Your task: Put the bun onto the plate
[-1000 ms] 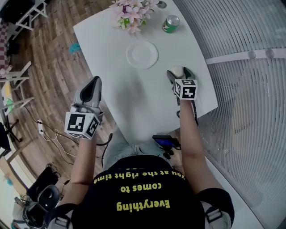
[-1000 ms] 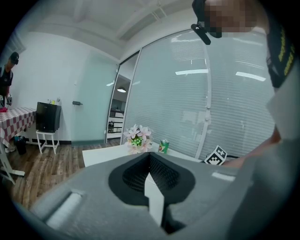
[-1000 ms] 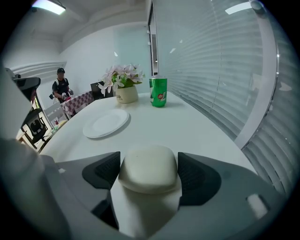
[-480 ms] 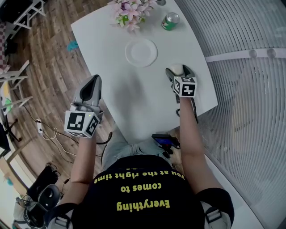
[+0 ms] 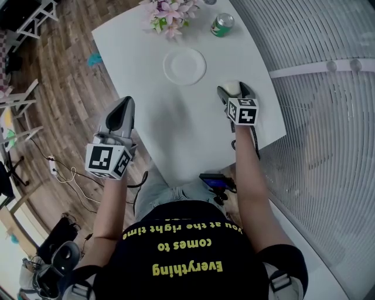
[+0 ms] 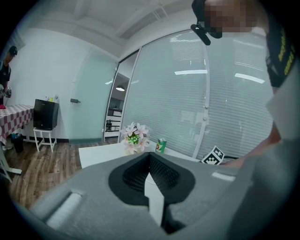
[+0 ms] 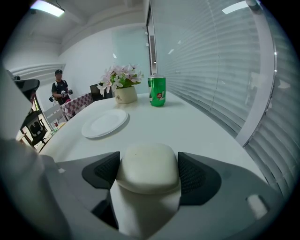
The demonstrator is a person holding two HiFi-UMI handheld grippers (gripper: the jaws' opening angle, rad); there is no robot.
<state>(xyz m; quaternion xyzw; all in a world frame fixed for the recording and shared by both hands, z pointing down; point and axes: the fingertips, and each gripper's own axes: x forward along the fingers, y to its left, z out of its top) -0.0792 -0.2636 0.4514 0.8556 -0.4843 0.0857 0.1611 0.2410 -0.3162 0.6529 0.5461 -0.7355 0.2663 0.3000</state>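
A pale, rounded bun (image 7: pixel 147 168) sits between the black pads of my right gripper (image 7: pixel 148 161), which is shut on it from both sides. In the head view the bun (image 5: pixel 232 87) and right gripper (image 5: pixel 234 92) are over the right part of the white table (image 5: pixel 176 123). The empty white plate (image 5: pixel 184 65) lies ahead and to the left of them; it shows as the plate (image 7: pixel 105 123) in the right gripper view. My left gripper (image 5: pixel 122 110) hovers at the table's left edge, its jaws shut and empty, as the left gripper view (image 6: pixel 150 157) confirms.
A green can (image 5: pixel 223 24) and a pot of pink flowers (image 5: pixel 170 14) stand at the table's far end, beyond the plate. A slatted glass wall (image 5: pixel 328 117) runs along the right. Wooden floor (image 5: pixel 58 88) lies left of the table, and a person stands far off.
The right gripper and bun have edged slightly forward along the table's right side. The left gripper has stayed where it was.
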